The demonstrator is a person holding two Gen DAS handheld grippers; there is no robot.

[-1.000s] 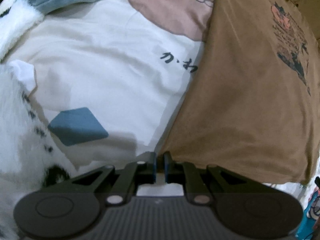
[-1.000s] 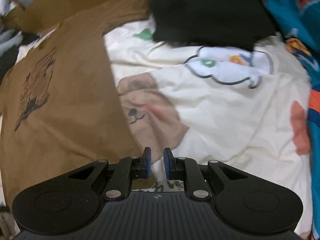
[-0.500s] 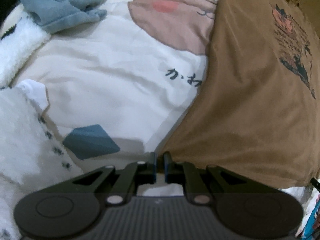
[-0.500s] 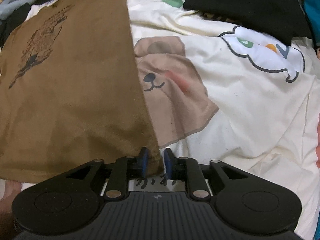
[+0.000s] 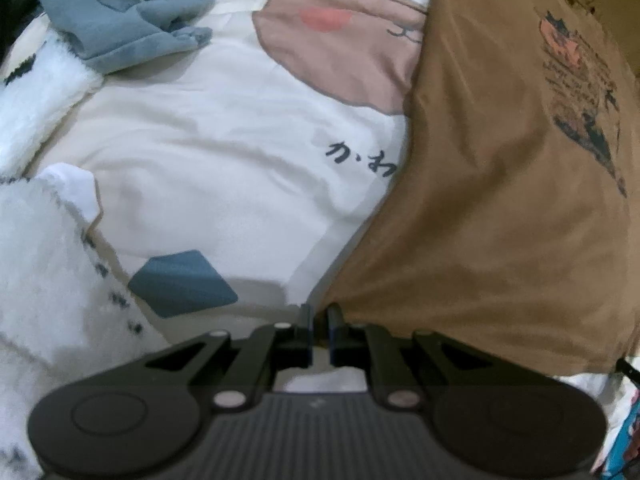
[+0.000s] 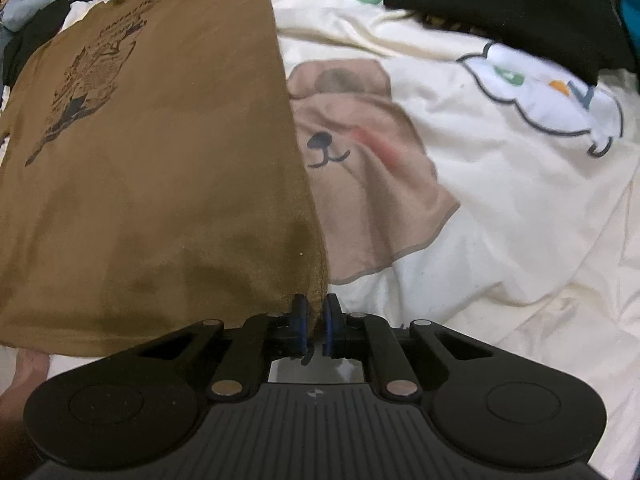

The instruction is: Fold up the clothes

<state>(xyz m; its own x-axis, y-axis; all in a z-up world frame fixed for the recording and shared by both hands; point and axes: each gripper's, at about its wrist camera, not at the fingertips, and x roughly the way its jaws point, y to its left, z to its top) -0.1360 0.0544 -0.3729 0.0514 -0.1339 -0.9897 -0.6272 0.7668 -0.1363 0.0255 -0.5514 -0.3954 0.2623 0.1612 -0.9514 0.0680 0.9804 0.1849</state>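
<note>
Brown printed T-shirt (image 5: 500, 200), spread flat on cartoon-bear bedsheet (image 5: 224, 168); left hand-held gripper (image 5: 319, 312) pinched narrow on one near corner, right hand-held gripper (image 6: 316, 312) just closed on the other; grey garment (image 5: 120, 12) far left

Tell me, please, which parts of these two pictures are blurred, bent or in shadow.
Left wrist view: the fluffy white blanket is soft, edges curve. Right wrist view: a shadow darkens the brown T-shirt near the right gripper; the cartoon bedsheet is sharper.
</note>
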